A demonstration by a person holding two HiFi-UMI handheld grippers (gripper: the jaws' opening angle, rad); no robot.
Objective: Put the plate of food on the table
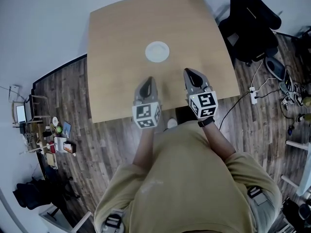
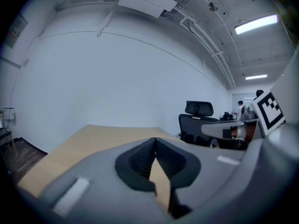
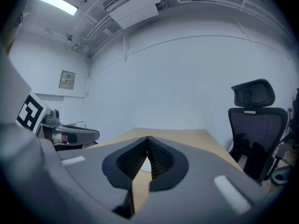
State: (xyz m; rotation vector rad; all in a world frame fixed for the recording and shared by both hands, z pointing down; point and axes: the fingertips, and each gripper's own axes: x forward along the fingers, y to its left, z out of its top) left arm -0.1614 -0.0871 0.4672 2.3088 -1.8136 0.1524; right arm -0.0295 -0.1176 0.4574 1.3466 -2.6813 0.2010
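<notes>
A white round plate (image 1: 157,51) lies on the wooden table (image 1: 116,42) near its middle; no food on it can be made out. Both grippers hover over the table's near part, short of the plate. My left gripper (image 1: 148,81) is shut with nothing between its tips (image 2: 154,140). My right gripper (image 1: 188,72) is also shut and empty (image 3: 147,139). Through the right gripper's jaws a sliver of the plate (image 3: 146,165) shows ahead on the table (image 3: 187,136). The left gripper view shows only bare table (image 2: 84,141).
Black office chairs (image 1: 252,23) stand right of the table, one seen in the right gripper view (image 3: 257,125). Cables and a power strip (image 1: 252,95) lie on the wood floor at right. Clutter and a small desk (image 1: 43,130) sit at the left.
</notes>
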